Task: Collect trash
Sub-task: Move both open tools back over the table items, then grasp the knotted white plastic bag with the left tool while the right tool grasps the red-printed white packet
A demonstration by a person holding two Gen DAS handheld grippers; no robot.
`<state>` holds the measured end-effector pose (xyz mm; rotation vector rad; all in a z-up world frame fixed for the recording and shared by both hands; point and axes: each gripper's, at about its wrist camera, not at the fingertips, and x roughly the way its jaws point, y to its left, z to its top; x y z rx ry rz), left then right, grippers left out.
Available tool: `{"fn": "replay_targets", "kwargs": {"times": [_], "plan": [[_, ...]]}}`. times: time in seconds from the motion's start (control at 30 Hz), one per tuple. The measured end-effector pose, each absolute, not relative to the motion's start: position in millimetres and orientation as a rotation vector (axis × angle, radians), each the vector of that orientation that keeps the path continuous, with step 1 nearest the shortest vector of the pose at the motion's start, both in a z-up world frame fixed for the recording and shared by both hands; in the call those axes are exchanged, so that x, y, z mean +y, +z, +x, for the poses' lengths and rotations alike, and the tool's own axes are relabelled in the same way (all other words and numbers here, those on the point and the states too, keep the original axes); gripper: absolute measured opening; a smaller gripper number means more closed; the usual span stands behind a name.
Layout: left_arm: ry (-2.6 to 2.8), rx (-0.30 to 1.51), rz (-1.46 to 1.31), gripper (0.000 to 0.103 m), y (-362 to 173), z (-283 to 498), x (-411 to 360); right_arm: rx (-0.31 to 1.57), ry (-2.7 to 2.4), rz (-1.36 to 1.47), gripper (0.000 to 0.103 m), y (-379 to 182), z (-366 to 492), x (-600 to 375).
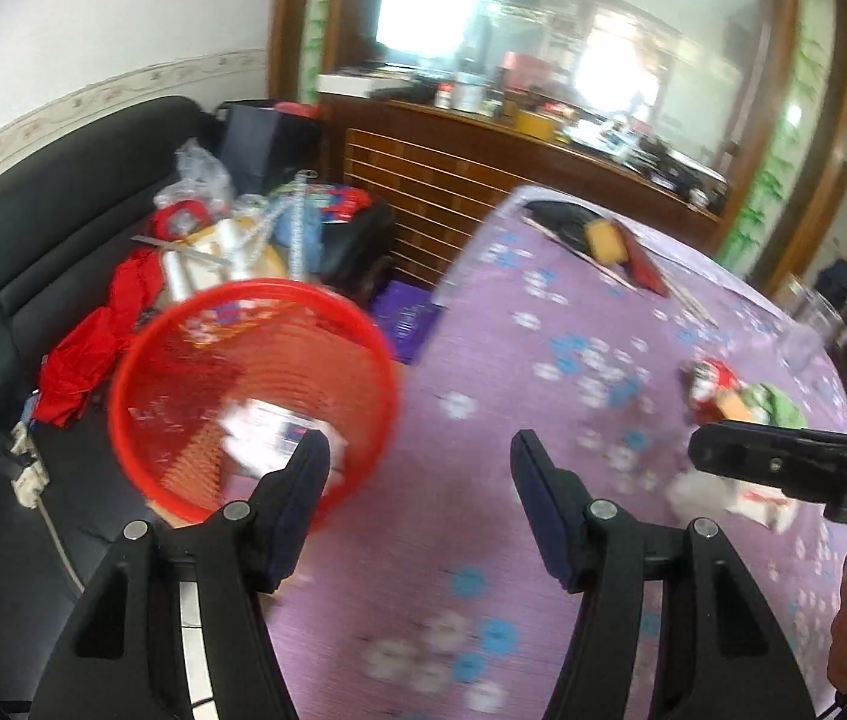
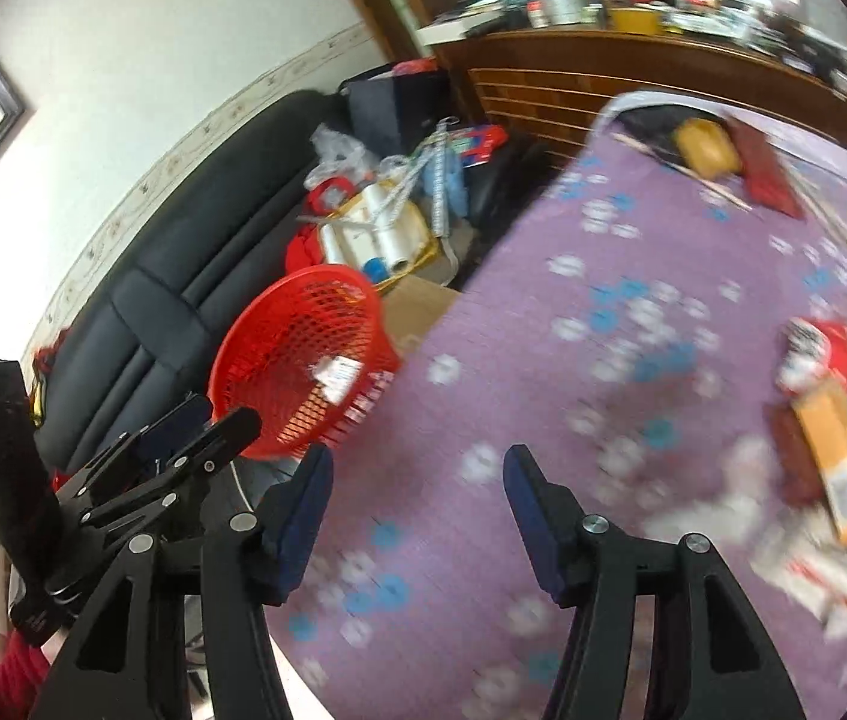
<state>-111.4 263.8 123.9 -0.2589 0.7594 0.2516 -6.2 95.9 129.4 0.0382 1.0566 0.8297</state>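
A red mesh basket (image 1: 183, 360) stands beside the table's left edge, over the black sofa, with white paper scraps (image 1: 267, 426) in it. My left gripper (image 1: 420, 441) hangs open and empty over the purple flowered tablecloth (image 1: 543, 360), just right of the basket. My right gripper (image 2: 417, 453) is also open and empty above the cloth; one of its fingers (image 1: 783, 462) shows in the left wrist view. Trash lies on the cloth to the right: a red-and-white wrapper (image 2: 831, 348), an orange box (image 2: 831, 462), white paper (image 2: 813, 576) and a green scrap (image 1: 780, 405). The image is motion-blurred.
A black sofa (image 1: 33, 252) to the left carries a pile of clutter (image 2: 381, 228) and red cloth (image 1: 81, 354). A wooden cabinet (image 1: 441, 180) with a mirror stands behind. At the table's far end lie a yellow box (image 2: 705, 147), a dark red booklet (image 2: 765, 174) and sticks.
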Motion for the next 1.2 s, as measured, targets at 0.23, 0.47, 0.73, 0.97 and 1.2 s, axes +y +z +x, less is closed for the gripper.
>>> {"fn": "replay_targets", "kwargs": {"times": [0.23,0.47,0.73,0.97,1.2], "plan": [[0.069,0.804,-0.189,0.065,124,-85,177,1.063,0.665,0.137,0.064,123,-7,-20],[-0.060,0.866,-0.104,0.074,109,-45,101,1.064,0.521,0.221,0.064,119,-9,-110],[-0.052,0.987,0.022,0.075,65,10,58,1.052,0.423,0.275,0.064,116,-19,-180],[-0.028,1.040,0.039,0.058,35,37,59,1.059,0.409,0.297,0.064,109,-15,-202],[-0.044,1.065,0.006,0.031,27,28,67,1.087,0.429,0.259,0.064,94,15,-193]]}}
